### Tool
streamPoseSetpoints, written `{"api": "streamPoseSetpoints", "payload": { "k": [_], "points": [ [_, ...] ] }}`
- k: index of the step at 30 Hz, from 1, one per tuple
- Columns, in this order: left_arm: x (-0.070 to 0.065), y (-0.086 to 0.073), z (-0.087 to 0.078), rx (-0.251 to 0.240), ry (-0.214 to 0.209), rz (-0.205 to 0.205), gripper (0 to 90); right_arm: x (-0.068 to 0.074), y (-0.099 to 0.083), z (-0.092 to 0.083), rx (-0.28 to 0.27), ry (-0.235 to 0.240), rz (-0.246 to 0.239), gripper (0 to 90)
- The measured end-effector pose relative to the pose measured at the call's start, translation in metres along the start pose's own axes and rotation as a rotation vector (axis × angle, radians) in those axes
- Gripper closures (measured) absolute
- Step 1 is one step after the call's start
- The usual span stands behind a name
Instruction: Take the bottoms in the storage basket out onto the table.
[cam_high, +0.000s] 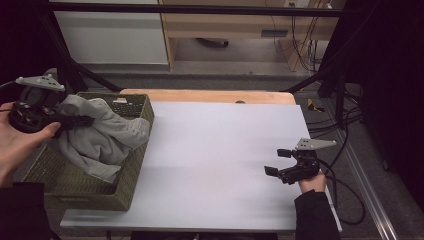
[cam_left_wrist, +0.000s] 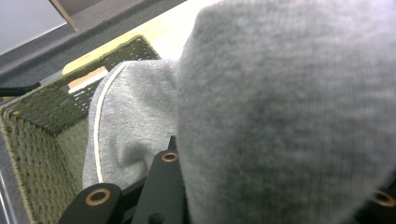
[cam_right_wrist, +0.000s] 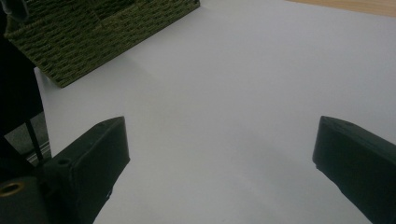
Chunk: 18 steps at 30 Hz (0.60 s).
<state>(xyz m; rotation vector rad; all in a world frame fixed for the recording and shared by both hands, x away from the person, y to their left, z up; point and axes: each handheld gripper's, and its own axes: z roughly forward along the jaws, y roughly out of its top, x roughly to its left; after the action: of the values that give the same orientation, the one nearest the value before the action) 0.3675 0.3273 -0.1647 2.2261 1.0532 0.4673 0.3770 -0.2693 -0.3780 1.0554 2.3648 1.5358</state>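
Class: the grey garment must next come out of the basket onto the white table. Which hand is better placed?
Left. Its tongs are shut on the grey garment above the basket; the right tongs wait open, far across the white table.

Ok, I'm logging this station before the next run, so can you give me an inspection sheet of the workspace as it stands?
Surface: white table top, wooden strip along the far edge.
Job's things: grey garment draped over the green woven basket, partly lifted.
Clutter: nothing seen.
Grippers: left gripper shut on the grey garment above the basket; right gripper open, nothing between its fingers, over the bare table.
Cables: black cables trail off the table's right side.
Surroundings: dark frame bars, light cabinets behind.
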Motion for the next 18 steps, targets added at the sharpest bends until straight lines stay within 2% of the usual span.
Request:
{"api": "streamPoseSetpoints", "payload": {
  "k": [18],
  "points": [
    [-0.021,0.026,0.001,0.0,-0.031,0.06,75.5,0.0,0.0,0.0,0.002,0.001,-0.001,4.2]
  ]
}}
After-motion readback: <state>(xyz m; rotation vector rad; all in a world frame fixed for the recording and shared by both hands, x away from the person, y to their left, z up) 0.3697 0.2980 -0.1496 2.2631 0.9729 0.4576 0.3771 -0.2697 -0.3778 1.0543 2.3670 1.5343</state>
